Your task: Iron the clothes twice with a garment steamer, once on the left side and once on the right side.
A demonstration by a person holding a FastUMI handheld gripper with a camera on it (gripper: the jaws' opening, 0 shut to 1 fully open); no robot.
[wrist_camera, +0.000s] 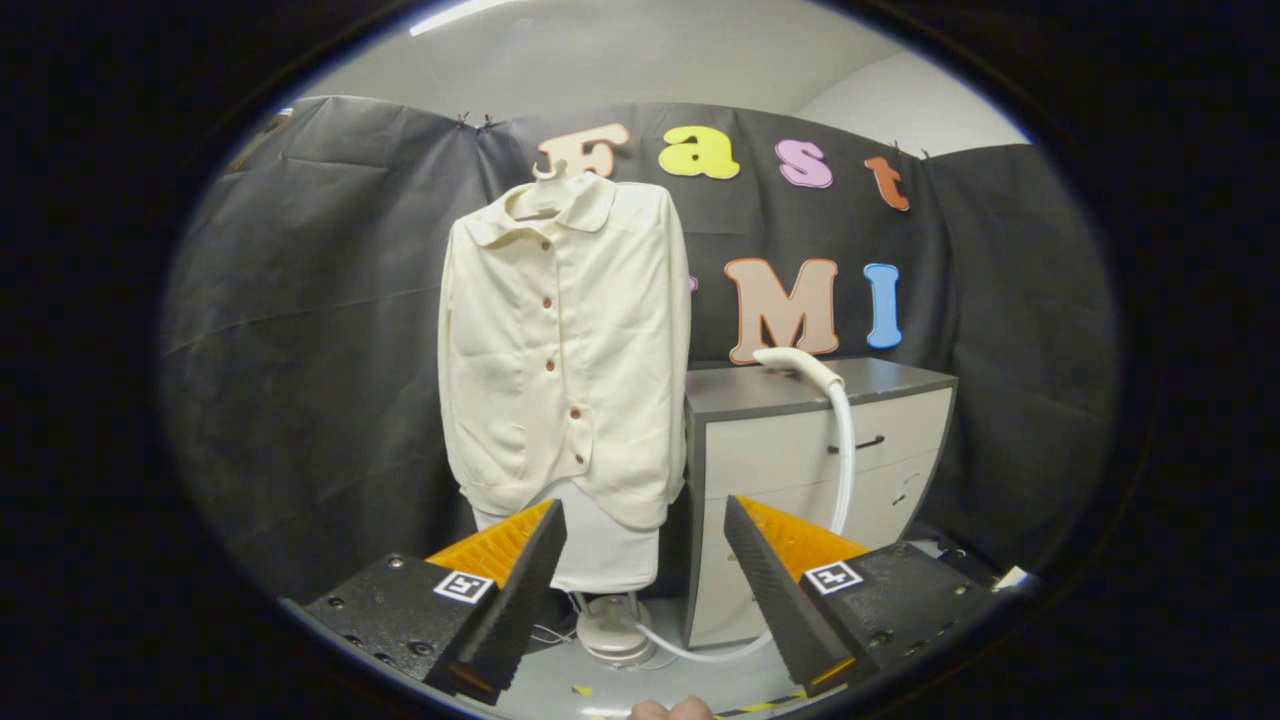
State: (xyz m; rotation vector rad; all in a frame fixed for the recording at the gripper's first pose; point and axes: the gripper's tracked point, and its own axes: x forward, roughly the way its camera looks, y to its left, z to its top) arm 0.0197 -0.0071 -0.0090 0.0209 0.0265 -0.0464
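Gripper view shows the tool point(645, 560) held wide open, nothing between its fingers. Beyond them a cream button-front shirt point(565, 350) hangs upright on a pale hanger point(550, 180) against the black cloth wall. Just beside it, to the right, the white garment steamer head point(798, 366) rests on a grey-topped cabinet point(800, 440), its white hose point(845, 450) curving down to a round base point(612, 625) on the floor.

I see even, fairly bright light from a ceiling strip point(455, 14) overhead; soft shadows, mild sheen on the cabinet point(800, 440) top, sharp centre, strong fisheye bending near the edges.
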